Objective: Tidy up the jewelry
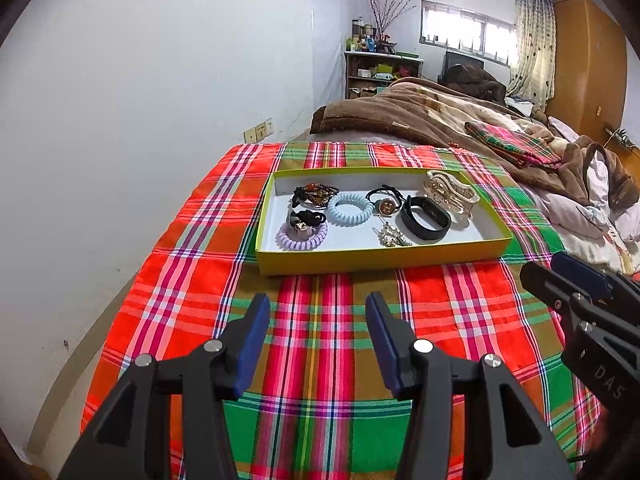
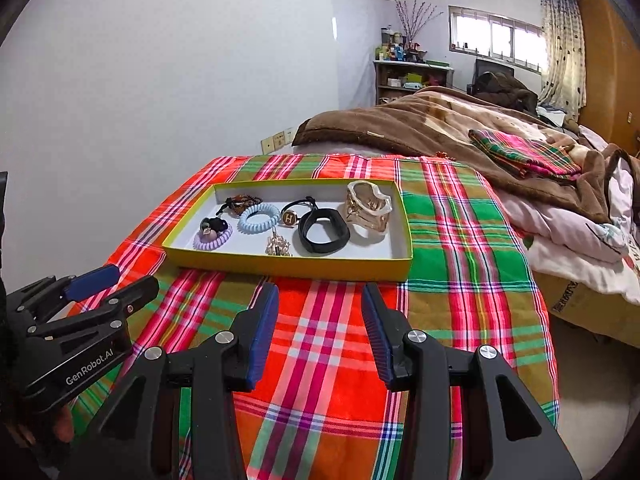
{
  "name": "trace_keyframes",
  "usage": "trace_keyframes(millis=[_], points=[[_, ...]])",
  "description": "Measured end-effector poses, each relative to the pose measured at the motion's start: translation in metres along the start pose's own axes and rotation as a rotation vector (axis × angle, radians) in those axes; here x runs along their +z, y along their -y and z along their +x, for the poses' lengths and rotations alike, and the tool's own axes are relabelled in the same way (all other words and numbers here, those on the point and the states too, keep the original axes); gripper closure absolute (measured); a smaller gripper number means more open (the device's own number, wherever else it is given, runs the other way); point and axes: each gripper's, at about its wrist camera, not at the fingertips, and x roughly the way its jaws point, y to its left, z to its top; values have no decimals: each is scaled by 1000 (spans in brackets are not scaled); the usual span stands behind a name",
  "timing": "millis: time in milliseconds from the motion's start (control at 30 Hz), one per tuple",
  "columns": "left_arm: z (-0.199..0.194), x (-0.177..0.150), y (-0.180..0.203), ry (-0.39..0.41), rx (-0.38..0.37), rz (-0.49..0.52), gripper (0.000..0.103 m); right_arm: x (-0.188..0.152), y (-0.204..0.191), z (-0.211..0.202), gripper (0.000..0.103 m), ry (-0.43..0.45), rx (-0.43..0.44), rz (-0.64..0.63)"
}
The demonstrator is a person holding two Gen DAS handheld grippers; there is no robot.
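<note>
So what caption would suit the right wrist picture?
Open right gripper hovering over a plaid cloth, facing a yellow tray of hair ties and bracelets.

A: What's in the yellow-green box?

B: It lies flat, lid off, on the plaid cloth. At the left, a lilac coil tie with a black tie on it, and a beaded piece behind.

A: And the rest?

B: A pale blue coil tie, a black tie with an H charm, a small gold clip, a black band, then a gold claw clip at the right.
</note>
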Motion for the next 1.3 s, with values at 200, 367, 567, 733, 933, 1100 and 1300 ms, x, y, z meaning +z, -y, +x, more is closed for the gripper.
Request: trace_keyframes(millis=[200,367,567,733,933,1100,1300], points=[[0,0,-1,-3,4,-3,51,-2,-2,1,59,-5,4,3],[-1,0,-3,-12,1,-8,51,-3,-2,1,59,-7,7,6],[-1,-2,-4,-15,7,-8,51,-3,-3,0,59,-4,11,10],[-1,-1,-5,-13,12,-14,51,-3,-3,0,59,-5,13,10],[0,-1,-4,-23,13,-12,51,-4,-5,1,59,-8,16,7],[1,-2,-3,-30,13,-9,51,-4,-5,1,59,-9,15,8],[3,-3,-3,-42,9,-19,51,-4,-5,2,59,-11,17,8]])
